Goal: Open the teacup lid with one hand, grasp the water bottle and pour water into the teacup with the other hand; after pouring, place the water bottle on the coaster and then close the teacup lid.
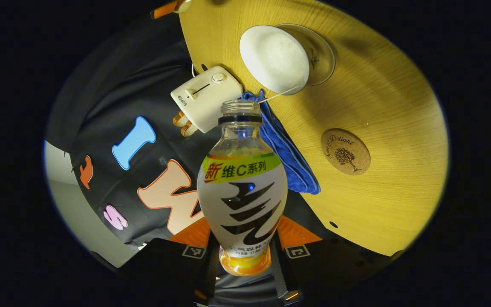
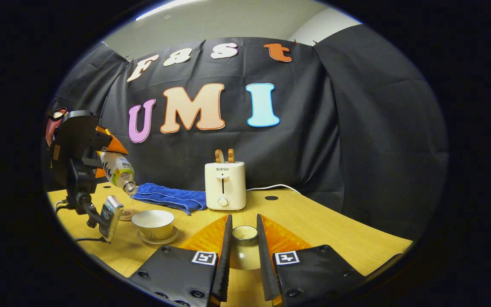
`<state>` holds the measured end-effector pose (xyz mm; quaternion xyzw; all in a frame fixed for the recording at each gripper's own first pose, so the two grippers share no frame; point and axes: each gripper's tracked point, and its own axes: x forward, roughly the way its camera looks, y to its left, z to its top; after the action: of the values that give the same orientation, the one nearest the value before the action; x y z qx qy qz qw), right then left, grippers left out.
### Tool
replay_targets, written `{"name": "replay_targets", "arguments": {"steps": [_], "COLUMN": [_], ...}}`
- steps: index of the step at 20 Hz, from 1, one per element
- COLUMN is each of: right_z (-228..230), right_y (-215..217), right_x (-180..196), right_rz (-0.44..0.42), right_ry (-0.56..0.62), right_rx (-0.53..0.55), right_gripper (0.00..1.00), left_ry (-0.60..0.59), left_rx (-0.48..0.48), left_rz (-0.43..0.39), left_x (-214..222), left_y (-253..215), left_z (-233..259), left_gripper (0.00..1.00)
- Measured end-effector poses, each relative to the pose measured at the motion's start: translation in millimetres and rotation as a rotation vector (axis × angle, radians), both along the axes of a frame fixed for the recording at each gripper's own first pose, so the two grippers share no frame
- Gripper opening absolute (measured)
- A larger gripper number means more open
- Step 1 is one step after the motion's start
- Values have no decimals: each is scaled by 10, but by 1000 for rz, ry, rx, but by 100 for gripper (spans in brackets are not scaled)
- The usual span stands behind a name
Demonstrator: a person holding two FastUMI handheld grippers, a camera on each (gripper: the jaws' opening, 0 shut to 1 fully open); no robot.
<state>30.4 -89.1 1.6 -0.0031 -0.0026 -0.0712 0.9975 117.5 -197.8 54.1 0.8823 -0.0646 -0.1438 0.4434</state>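
Note:
My left gripper (image 1: 244,256) is shut on the lower body of a capless water bottle (image 1: 242,187). The bottle is tipped, its mouth pointing at the white teacup (image 1: 274,59) on its saucer (image 1: 323,55). In the right gripper view the tilted bottle (image 2: 117,170) hangs above and left of the open teacup (image 2: 154,222), and a thin stream of water falls from its mouth by the cup's left rim. My right gripper (image 2: 244,226) is shut on the teacup lid (image 2: 244,251), holding it just above the table. The round cork coaster (image 1: 345,152) lies bare on the table.
A white toaster (image 2: 225,185) with bread in it stands at the back of the wooden table (image 2: 339,238), its cord trailing right. A folded blue towel (image 2: 169,197) lies left of the toaster, behind the cup. A cable runs along the table's left edge.

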Motion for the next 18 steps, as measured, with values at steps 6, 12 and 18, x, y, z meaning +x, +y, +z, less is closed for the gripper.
{"name": "replay_targets", "arguments": {"steps": [6,12,18], "right_z": [-1,-6,-8], "right_y": [6,7,7], "right_x": [6,8,6], "right_rz": [7,7,7], "right_ry": [0,1,2], "right_rx": [1,0,0], "right_gripper": [36,36,35], "left_ry": [173,352,438], "left_rx": [-311,-769,-1353], "left_rz": [56,91,65], "left_x": [-77,-170,-133], "left_y": [78,115,129], "left_z": [-262,-297,-74], "left_gripper": [52,52,51]}}
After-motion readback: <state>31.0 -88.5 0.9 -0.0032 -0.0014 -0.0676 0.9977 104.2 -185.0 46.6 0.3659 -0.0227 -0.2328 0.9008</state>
